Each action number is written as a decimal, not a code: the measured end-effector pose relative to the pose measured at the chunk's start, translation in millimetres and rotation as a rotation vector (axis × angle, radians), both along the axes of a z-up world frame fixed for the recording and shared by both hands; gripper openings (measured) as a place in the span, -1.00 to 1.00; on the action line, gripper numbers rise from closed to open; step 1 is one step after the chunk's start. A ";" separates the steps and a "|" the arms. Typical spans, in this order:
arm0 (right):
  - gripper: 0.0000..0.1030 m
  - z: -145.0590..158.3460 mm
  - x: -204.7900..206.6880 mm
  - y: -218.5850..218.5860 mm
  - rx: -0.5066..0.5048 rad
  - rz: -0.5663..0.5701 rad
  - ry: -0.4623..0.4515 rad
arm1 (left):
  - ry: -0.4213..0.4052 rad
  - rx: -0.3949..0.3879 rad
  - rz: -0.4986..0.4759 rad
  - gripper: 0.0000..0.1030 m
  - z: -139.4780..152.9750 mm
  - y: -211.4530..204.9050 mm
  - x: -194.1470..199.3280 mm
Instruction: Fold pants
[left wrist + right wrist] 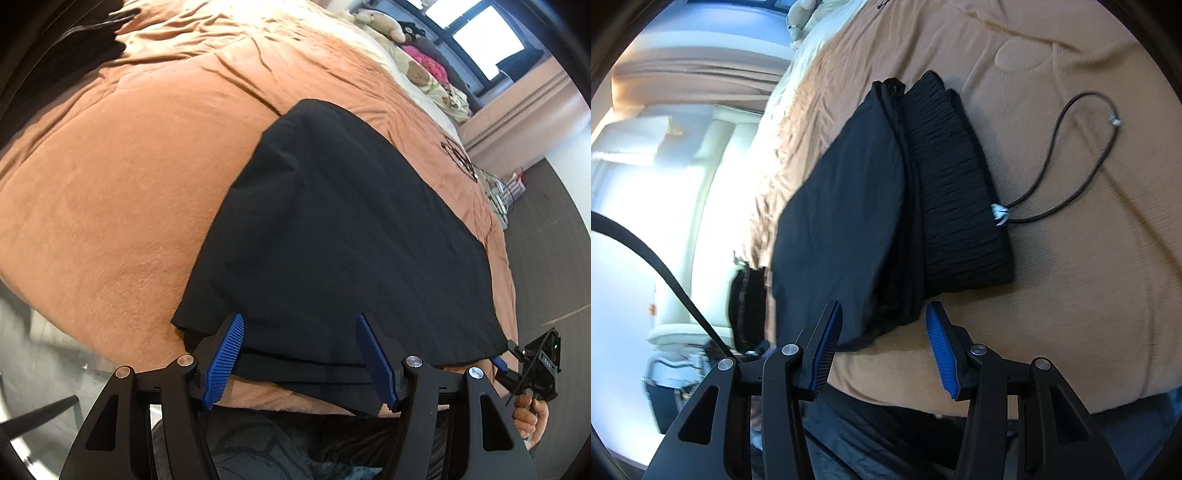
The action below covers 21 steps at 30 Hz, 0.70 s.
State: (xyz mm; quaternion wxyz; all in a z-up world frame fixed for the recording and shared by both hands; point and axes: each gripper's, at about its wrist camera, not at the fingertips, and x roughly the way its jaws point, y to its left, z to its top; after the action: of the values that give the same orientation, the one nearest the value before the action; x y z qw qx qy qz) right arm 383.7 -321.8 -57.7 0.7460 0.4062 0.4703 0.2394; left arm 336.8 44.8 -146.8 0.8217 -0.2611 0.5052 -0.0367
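While pants point(343, 236) lie folded lengthwise at bed's point(110, 192) near edge | left gripper point(299, 356) agape over hem, empty | right gripper point(882, 350) agape, empty | advice: pinch all layers, corners aligned.

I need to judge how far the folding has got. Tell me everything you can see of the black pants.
The black pants lie on the orange-brown blanket, already folded over in smooth, thin-looking layers. A gathered elastic waistband forms one end, and a dark drawstring with whitish tips loops out from it onto the blanket. Stacked edges show at the near end. The open left gripper and right gripper straddle that near edge without pinching it.
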 end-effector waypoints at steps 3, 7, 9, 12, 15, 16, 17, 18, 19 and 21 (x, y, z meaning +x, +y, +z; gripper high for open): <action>-0.12 -9.7 1.5 -14.3 0.027 -0.041 0.022 | -0.008 -0.011 0.046 0.27 -2.4 11.2 -7.5; -0.05 -20.6 -11.6 -41.3 0.057 -0.151 0.024 | -0.035 -0.024 0.107 0.27 -2.0 27.3 -17.5; 0.05 -26.0 -19.1 -51.4 0.076 -0.194 0.021 | -0.045 -0.035 0.136 0.27 -2.7 34.1 -22.7; 0.05 -38.0 -22.3 -58.6 0.101 -0.224 0.035 | -0.044 -0.055 0.174 0.27 -7.6 43.2 -28.1; 0.05 -50.8 -20.9 -63.9 0.132 -0.264 0.065 | -0.045 -0.057 0.217 0.27 -12.3 48.7 -33.4; 0.05 -56.3 -21.0 -69.7 0.156 -0.286 0.071 | -0.043 -0.059 0.237 0.27 -14.7 50.5 -35.0; 0.05 -55.3 -21.4 -61.6 0.166 -0.302 0.075 | -0.043 -0.070 0.251 0.25 -17.1 51.8 -35.6; 0.05 -60.1 -22.4 -66.2 0.176 -0.331 0.084 | -0.046 -0.082 0.257 0.21 -18.1 52.9 -35.9; 0.05 -62.7 -24.2 -62.9 0.175 -0.349 0.095 | -0.052 -0.098 0.264 0.20 -20.3 53.1 -35.4; 0.05 -69.5 -24.3 -63.2 0.194 -0.370 0.106 | -0.060 -0.111 0.270 0.20 -22.7 53.2 -34.3</action>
State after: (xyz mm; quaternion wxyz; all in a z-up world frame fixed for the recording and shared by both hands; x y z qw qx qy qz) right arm 359.5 -384.9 -127.2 0.7089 0.5675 0.4010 0.1209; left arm 302.5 98.1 -169.5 0.8181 -0.3707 0.4379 0.0386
